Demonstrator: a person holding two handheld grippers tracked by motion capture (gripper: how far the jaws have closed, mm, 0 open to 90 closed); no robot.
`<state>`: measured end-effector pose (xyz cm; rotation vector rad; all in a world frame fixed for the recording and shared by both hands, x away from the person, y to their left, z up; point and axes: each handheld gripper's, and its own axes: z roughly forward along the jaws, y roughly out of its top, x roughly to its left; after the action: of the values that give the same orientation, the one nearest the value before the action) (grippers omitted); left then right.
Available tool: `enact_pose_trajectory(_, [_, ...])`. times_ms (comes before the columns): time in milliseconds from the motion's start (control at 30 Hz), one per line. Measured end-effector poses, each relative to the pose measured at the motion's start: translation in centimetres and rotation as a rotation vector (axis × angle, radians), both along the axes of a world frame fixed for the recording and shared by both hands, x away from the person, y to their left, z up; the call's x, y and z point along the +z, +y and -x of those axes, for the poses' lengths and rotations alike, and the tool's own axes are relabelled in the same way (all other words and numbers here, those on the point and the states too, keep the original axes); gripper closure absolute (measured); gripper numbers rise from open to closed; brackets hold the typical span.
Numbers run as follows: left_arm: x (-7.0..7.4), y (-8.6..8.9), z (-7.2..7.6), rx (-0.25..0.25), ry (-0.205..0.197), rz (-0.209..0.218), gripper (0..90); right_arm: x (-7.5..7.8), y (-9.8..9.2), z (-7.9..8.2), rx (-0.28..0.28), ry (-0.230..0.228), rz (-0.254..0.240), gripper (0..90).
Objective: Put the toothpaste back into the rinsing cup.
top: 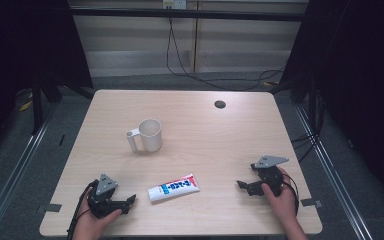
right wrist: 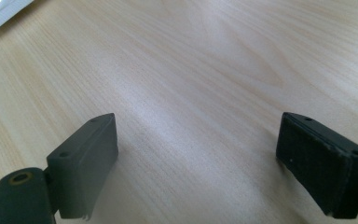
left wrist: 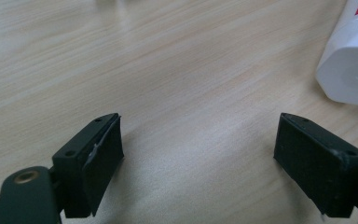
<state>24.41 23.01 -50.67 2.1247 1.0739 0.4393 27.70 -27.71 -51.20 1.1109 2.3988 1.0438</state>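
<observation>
White toothpaste tube (top: 173,187) near centre, mug (top: 147,135) farther | both grippers, left (top: 121,204) and right (top: 245,186), fingers open, empty | step: likely pre-grasp | next: probably close on tube

Both hands rest low on the near side, well apart; the left gripper (top: 128,202) and the right gripper (top: 243,184) point inward, each with jaws spread wide

The high view looks down the table (top: 220,140); both gripper views skim it closely, sharing the toothpaste tube (top: 174,187).
</observation>
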Motion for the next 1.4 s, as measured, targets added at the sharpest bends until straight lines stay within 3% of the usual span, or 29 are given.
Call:
enact_pose_trajectory(400, [0.1, -0.6, 0.0, 0.045, 0.008, 0.003, 17.4, 0.0, 0.0, 0.0, 0.0, 0.001, 0.0, 12.1])
enact_pose_trajectory(500, [0.5, -0.9, -0.1, 0.044, 0.021, -0.024, 20.1, 0.0, 0.0, 0.0, 0.0, 0.001, -0.001, 12.2])
enact_pose_trajectory(600, [1.2, -1.4, -0.4, 0.043, 0.028, 0.007, 20.5, 0.0, 0.0, 0.0, 0.0, 0.001, -0.001, 12.2])
enact_pose_trajectory(867, [3.1, -3.2, -1.0, 0.022, 0.014, 0.028, 21.8, 0.0, 0.1, -0.1, -0.001, 0.0, 0.001, 12.1])
enact_pose_trajectory(1133, [4.9, -5.6, -1.8, -0.039, 0.003, 0.041, 22.4, 0.0, 0.2, -0.2, 0.004, 0.0, 0.0, 12.2])
enact_pose_trajectory(1400, [5.1, -7.4, -2.2, -0.072, 0.006, 0.056, 22.9, 0.0, 0.2, -0.2, 0.004, 0.0, -0.001, 12.1])
